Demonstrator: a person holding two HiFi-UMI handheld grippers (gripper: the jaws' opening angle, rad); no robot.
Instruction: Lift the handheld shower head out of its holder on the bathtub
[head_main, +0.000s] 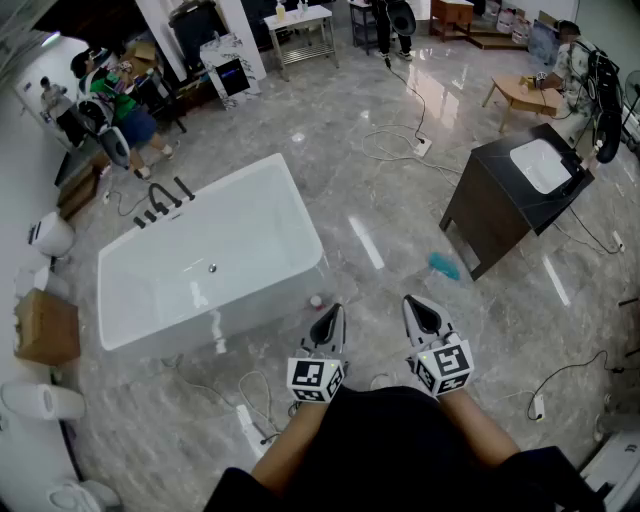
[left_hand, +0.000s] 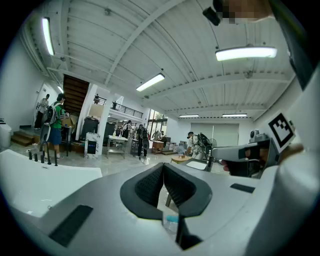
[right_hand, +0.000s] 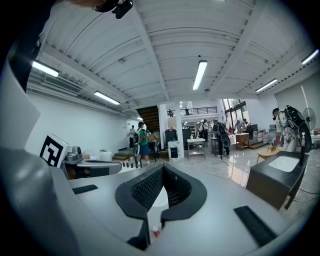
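Both fully closed and empty, left gripper (head_main: 328, 320), right gripper (head_main: 421, 313), near bathtub (head_main: 305, 225), not touching

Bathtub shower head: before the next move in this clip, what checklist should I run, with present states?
1. The left gripper free to grasp: ok, shut and empty.
2. The right gripper free to grasp: ok, shut and empty.
3. Grippers close to the black fittings: not ok, these sit on the far rim of the bathtub.
4. The shower head seated in its holder: cannot tell, fittings too small.
5. Floor path clear: not ok, a small red-topped item lies by the tub corner.
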